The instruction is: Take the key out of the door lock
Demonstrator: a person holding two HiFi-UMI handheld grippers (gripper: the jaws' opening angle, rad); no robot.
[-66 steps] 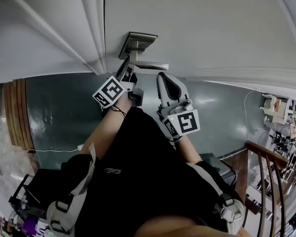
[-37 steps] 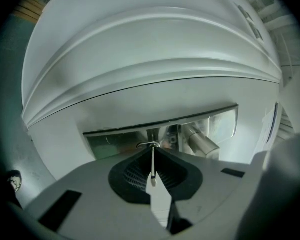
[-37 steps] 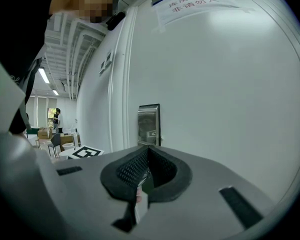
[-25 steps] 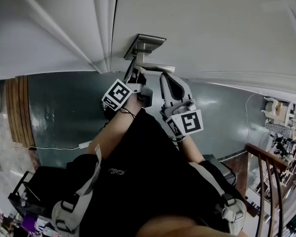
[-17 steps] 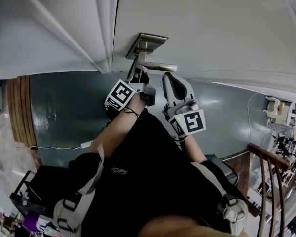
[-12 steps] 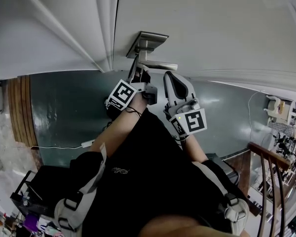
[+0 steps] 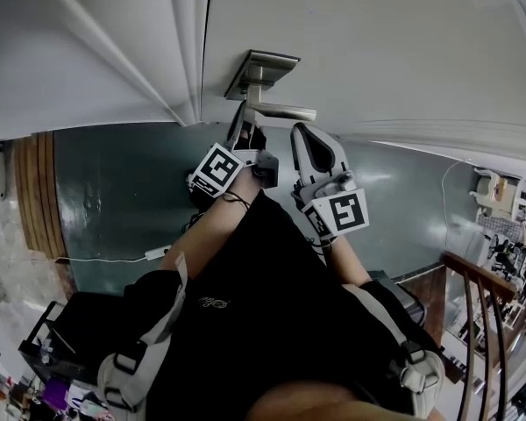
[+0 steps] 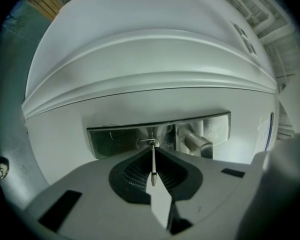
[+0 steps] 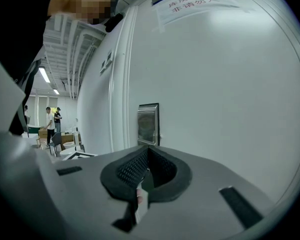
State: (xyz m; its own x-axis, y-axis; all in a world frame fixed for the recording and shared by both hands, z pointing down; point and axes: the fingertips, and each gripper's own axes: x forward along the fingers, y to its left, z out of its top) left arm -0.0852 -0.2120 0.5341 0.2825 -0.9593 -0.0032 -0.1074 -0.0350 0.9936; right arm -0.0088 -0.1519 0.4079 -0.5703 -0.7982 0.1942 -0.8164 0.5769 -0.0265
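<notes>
A steel lock plate (image 7: pixel 261 68) with a lever handle (image 7: pixel 285 110) sits on the white door (image 7: pixel 377 42). In the left gripper view, a thin key (image 8: pixel 153 160) shows edge-on between the jaws. Its far end meets the keyhole (image 8: pixel 148 143) in the lock plate (image 8: pixel 115 140). My left gripper (image 8: pixel 152 153) is shut on the key, and in the head view the left gripper (image 7: pixel 245 132) points at the plate from just below the handle. My right gripper (image 7: pixel 303 137) hangs beside it, right of the handle. The right gripper (image 9: pixel 146 158) is shut on nothing and faces the door.
The door frame (image 7: pixel 180 51) runs along the left of the lock. A green-grey floor (image 7: pixel 114 191) lies below, with a wooden railing (image 7: pixel 473 279) at the right. The handle's stub (image 8: pixel 197 143) stands just right of the keyhole. People stand far off (image 9: pixel 51 121).
The left gripper sits slightly farther back from the lock plate than a second ago, jaws still closed on the key. The right gripper keeps its place.
</notes>
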